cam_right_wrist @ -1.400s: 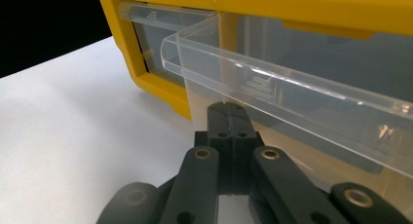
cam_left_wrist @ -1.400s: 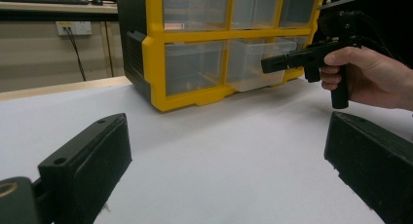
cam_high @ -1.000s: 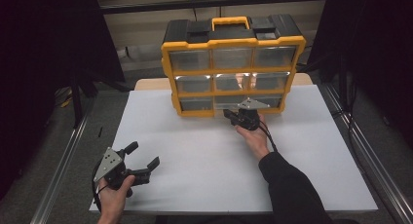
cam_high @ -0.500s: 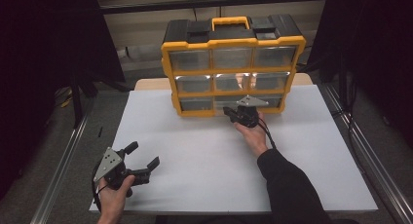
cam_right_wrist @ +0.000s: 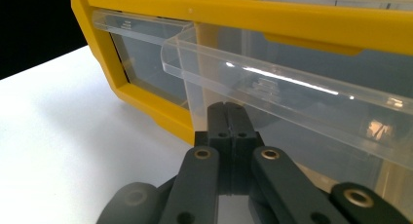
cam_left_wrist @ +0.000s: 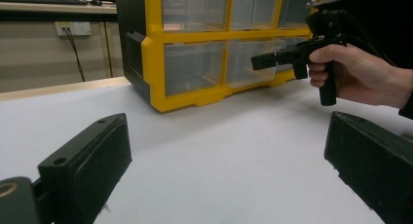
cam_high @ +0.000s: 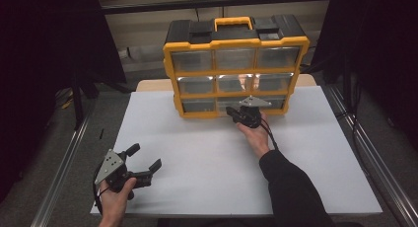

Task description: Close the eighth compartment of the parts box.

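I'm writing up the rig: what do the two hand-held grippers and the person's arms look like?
Both grippers, left and right, are black pistol-grip tools with two blocky black jaws and a grey three-cornered plate on top; a black cable trails from each. The right arm wears a black sleeve; the left wrist is bare.

One organiser cabinet [cam_high: 235, 64], nine clear drawers; two grippers, left gripper [cam_high: 132, 170], right gripper [cam_high: 245, 114].

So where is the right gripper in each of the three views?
High view: the right gripper is at the centre, its shut jaws at the bottom middle drawer of the yellow organizer.
Left gripper view: upper right, held level in the hand, tip at the bottom row.
Right gripper view: bottom centre, jaws pressed together just under the clear drawer's lip.
Shared landmark: the organizer's yellow frame.
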`<state>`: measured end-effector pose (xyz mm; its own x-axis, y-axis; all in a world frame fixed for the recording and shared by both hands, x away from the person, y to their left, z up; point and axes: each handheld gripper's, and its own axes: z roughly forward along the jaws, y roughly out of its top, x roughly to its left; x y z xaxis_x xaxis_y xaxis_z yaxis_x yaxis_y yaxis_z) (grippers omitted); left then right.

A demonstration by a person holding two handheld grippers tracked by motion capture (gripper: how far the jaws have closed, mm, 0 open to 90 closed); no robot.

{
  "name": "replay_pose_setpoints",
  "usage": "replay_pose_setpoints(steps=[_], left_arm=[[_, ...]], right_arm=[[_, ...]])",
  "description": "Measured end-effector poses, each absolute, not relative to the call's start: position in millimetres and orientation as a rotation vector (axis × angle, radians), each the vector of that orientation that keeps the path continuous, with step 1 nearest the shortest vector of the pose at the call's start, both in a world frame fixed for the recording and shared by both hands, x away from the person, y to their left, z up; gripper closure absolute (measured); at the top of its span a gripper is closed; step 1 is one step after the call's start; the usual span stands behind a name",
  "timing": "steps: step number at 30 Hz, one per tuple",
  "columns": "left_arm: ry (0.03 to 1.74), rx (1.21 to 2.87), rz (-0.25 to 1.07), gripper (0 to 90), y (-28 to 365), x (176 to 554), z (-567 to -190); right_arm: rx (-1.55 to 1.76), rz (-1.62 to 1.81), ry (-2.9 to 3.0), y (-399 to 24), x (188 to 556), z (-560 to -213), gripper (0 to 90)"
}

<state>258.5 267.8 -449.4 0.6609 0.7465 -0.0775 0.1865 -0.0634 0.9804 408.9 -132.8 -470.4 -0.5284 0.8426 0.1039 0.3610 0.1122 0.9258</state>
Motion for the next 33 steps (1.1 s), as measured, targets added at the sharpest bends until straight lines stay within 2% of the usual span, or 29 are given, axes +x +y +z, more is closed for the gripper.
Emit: replay_pose_setpoints(steps=[33], left_arm=[[0.786,1.611,0.553,3.0,268.4,258.2,-449.1]], right_arm=[[1.204,1.366,1.902,-137.7,418.0,-469.4,90.0]])
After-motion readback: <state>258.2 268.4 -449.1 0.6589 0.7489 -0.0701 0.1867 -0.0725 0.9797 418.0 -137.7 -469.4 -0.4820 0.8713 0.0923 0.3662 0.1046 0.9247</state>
